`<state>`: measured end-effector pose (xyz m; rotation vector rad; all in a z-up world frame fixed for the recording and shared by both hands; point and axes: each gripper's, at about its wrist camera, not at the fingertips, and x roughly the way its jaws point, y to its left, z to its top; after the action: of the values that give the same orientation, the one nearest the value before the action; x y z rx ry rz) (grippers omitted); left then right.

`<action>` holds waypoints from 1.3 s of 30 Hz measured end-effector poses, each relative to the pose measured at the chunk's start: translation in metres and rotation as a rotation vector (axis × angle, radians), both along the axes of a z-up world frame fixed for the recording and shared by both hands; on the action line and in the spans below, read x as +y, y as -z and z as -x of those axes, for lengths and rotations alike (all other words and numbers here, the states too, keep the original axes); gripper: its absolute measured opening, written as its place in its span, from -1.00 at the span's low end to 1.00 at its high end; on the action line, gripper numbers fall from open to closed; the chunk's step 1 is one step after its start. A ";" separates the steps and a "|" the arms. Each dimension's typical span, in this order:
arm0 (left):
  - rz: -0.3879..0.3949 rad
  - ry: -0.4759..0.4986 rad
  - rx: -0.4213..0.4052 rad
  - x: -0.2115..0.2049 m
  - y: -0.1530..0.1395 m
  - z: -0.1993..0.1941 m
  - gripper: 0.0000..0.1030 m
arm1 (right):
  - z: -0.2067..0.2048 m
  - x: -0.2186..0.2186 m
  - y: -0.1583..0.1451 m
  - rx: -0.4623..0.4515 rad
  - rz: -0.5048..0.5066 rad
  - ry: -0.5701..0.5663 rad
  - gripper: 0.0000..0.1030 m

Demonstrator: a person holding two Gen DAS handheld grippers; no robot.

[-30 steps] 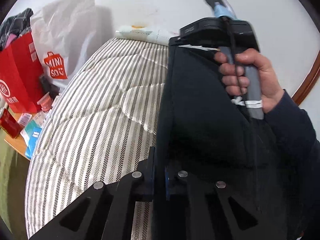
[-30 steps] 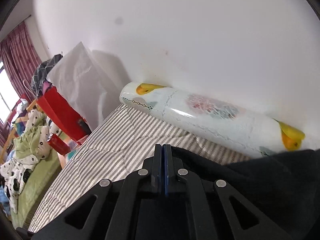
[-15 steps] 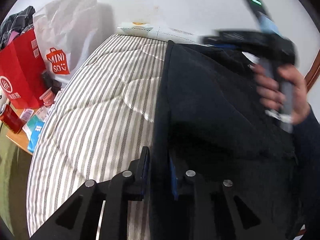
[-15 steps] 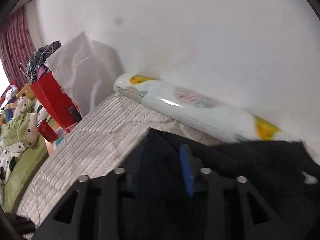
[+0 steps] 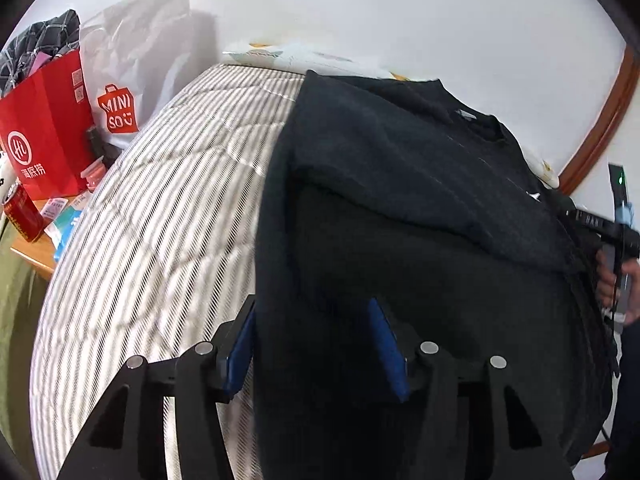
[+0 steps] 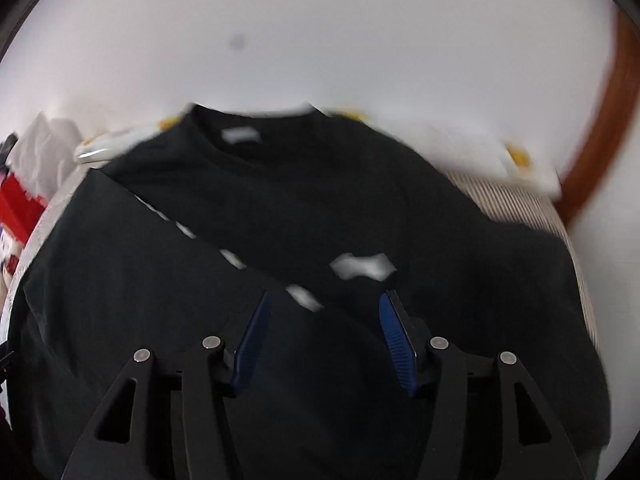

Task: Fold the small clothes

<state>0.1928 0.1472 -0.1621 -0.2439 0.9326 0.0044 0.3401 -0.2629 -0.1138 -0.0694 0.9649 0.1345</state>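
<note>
A black T-shirt (image 5: 400, 184) lies on the striped bed cover (image 5: 160, 216), with its left part folded over the body. It fills the right wrist view (image 6: 360, 208), neck and white label at the far end. My left gripper (image 5: 314, 336) is open, its blue pads straddling the shirt's near left edge. My right gripper (image 6: 326, 332) is open above the shirt's near part and holds nothing. It shows at the right edge of the left wrist view (image 5: 618, 236), in a hand.
A red paper bag (image 5: 44, 128) and a white Miniso bag (image 5: 128, 80) stand left of the bed. A red can (image 5: 22, 216) and small packets sit on a wooden side table. A patterned pillow roll (image 5: 280, 52) lies against the white wall.
Both grippers have opened and let go of the shirt. The shirt, held up before, now lies flat on the bed. The right gripper has pulled back to the right.
</note>
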 end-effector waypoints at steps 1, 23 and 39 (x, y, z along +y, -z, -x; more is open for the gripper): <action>-0.006 -0.004 0.000 -0.002 0.000 0.002 0.02 | 0.005 -0.005 0.007 0.011 -0.004 -0.001 0.08; -0.152 -0.022 0.003 -0.018 0.005 0.016 0.14 | 0.002 0.019 0.034 -0.073 0.144 -0.020 -0.56; -0.176 0.020 -0.021 -0.023 0.005 0.041 0.14 | 0.161 -0.113 -0.026 -0.187 0.096 0.308 0.16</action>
<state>0.1518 0.1245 -0.1670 -0.0715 0.9082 0.0651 0.1795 -0.3763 -0.0877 -0.0203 0.7847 -0.1990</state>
